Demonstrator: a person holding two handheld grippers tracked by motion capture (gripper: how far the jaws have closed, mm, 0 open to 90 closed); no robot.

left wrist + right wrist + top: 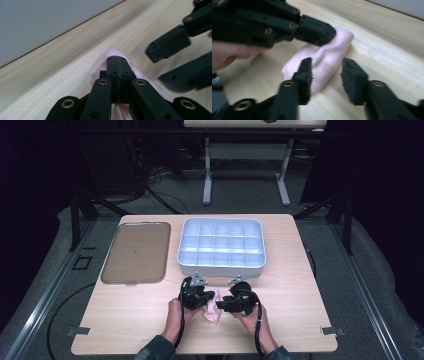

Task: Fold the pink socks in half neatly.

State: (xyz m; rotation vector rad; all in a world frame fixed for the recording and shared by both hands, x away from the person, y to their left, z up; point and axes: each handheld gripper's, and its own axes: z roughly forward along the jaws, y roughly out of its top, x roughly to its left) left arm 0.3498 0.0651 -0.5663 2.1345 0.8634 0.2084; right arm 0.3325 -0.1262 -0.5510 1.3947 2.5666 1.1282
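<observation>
Overhead and both close gripper views share the pink cloth (213,309).

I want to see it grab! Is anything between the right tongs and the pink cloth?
Nothing visible. The right tongs stand open just before the pink cloth on the table; the left tongs pinch its far part.

Left gripper (204,303) clamped tight, jaws pressed together, pointing toward 4 o'clock. Right gripper (220,305) just beside it, jaws parted, aimed toward 9 o'clock. Forearms entering from 6 o'clock.

Pale wooden table (300,320): flat brown metal tray (137,252) rear left, white plastic compartment box (221,246) just right of it; small pink folded cloth (213,310) front centre, btwn left gripper (199,301) & right gripper (226,304).
</observation>
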